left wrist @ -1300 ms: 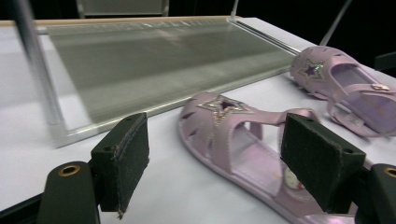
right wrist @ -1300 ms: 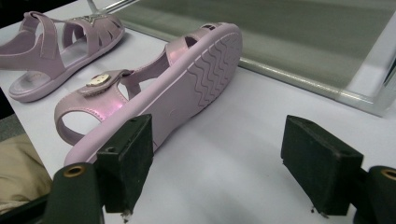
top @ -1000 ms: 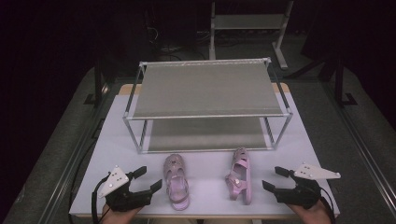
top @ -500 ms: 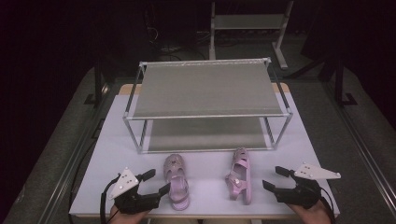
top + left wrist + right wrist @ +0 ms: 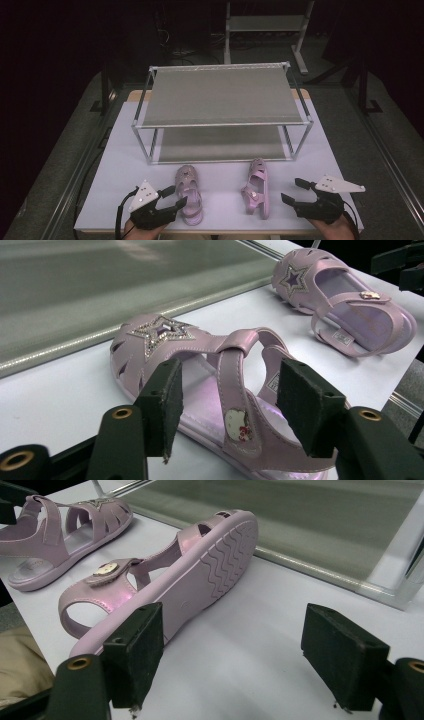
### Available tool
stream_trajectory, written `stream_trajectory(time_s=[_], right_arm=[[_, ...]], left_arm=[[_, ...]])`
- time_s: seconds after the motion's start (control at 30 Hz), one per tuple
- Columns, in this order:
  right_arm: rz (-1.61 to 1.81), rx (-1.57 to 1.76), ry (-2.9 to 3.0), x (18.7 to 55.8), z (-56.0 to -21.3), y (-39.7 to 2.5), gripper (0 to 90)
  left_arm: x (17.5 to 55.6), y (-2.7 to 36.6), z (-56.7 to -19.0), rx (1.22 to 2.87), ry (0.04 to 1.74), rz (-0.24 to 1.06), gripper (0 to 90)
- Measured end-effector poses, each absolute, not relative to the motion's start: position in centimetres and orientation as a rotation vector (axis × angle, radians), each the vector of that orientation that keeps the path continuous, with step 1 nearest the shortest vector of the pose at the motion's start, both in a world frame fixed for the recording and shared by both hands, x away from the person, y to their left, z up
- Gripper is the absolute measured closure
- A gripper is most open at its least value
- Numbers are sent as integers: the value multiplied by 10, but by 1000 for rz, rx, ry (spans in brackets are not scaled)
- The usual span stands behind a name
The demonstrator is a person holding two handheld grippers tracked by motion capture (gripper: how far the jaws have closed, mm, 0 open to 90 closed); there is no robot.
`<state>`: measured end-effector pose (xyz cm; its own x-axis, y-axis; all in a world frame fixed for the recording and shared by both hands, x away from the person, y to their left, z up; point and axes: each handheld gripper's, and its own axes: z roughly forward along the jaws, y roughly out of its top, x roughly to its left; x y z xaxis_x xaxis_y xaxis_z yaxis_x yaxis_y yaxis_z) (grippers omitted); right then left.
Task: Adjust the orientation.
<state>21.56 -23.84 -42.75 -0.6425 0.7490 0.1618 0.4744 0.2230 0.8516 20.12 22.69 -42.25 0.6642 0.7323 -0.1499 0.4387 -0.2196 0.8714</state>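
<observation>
We take the two-tier shoe rack (image 5: 220, 95) as reference. In front of it, on the white table (image 5: 125, 165), lie two pink sandals. The left sandal (image 5: 189, 200) rests on its sole; the left gripper (image 5: 176, 196) stands at it, jaws spread to either side of its ankle strap. The right sandal (image 5: 256, 189) lies on its side. The right gripper (image 5: 293, 191) sits just beside it, jaws spread wide, empty.

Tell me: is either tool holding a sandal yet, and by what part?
Nothing is held. The left tool is open around the upright sandal's strap; the right tool is open beside the tipped sandal.
</observation>
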Motion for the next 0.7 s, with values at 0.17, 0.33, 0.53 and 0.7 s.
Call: stream_trajectory(time_s=[0.17, 0.33, 0.53, 0.7], right_arm=[[1383, 1140, 2224, 216, -427, -237, 247], [1383, 1136, 2227, 215, -427, -237, 247], [1381, 1129, 2233, 215, -427, -236, 247], [1380, 1131, 2235, 215, -428, -236, 247]], left_arm=[[204, 226, -425, 1879, 958, 316, 538], [205, 225, -427, 1873, 983, 285, 581], [203, 220, -428, 1898, 970, 286, 638], [203, 221, -428, 1877, 996, 277, 685]])
